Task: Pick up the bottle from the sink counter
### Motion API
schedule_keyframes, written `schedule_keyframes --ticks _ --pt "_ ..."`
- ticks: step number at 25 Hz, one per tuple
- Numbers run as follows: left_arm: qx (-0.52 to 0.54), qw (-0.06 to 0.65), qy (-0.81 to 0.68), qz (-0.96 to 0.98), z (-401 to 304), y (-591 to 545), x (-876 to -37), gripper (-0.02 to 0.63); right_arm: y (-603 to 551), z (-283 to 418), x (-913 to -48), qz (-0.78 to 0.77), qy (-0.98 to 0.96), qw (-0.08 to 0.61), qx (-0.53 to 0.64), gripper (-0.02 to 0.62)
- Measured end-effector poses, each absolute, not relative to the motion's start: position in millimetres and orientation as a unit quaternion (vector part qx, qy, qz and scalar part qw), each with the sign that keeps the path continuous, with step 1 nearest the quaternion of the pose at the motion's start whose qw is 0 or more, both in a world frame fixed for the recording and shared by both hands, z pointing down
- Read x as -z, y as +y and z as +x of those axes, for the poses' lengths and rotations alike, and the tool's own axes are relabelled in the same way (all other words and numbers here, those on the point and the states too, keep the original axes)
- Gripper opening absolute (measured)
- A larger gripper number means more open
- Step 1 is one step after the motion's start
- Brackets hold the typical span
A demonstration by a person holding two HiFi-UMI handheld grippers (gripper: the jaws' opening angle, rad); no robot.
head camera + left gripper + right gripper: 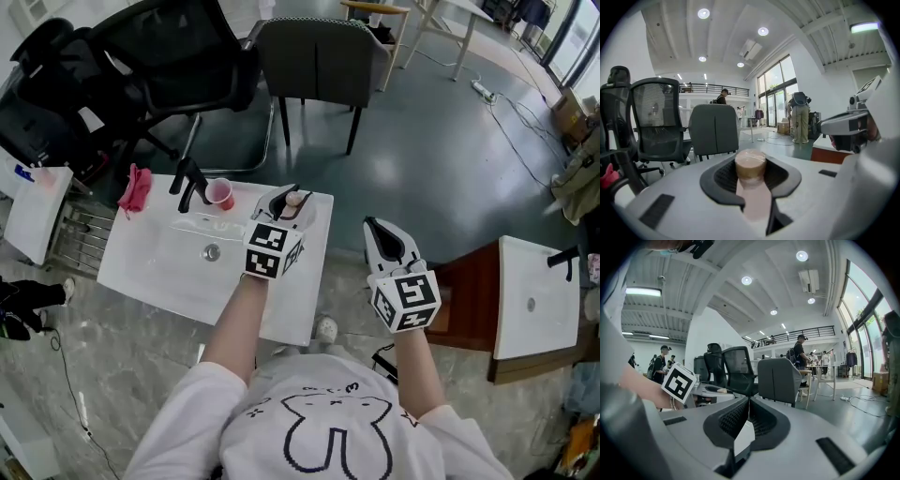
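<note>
A small pale-pink bottle [752, 199] with a tan cap [750, 165] sits between the jaws of my left gripper [750, 174], which is shut on it. In the head view the left gripper [284, 196] holds the bottle [293, 199] above the right end of the white sink counter [141, 267], lifted off it. My right gripper [374, 227] hovers to the right of the counter, over the floor. Its jaws are shut on each other with nothing between them [746, 417]. The left gripper's marker cube [678, 383] shows at the left of the right gripper view.
On the counter stand a black faucet [188, 187], a pink cup [220, 194] and a pink cloth [136, 188] around the basin drain [212, 251]. Black office chairs [122, 66] and a grey chair [322, 61] stand behind. A second white sink [536, 298] lies at the right.
</note>
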State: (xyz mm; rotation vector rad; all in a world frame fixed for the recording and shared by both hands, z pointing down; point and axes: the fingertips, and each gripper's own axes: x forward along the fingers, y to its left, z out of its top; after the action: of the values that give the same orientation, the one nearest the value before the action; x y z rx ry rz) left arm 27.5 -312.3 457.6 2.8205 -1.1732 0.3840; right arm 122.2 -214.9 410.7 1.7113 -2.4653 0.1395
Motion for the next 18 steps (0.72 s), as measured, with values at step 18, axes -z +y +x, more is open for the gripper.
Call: schedule_keyframes --ticks 18 --pt "-0.087 -0.025 -0.350 0.932 -19.5 -263.6 -379.1 0.121 -159.9 81.5 -357.4 0.621 -0.782 0.056 0.001 0.031"
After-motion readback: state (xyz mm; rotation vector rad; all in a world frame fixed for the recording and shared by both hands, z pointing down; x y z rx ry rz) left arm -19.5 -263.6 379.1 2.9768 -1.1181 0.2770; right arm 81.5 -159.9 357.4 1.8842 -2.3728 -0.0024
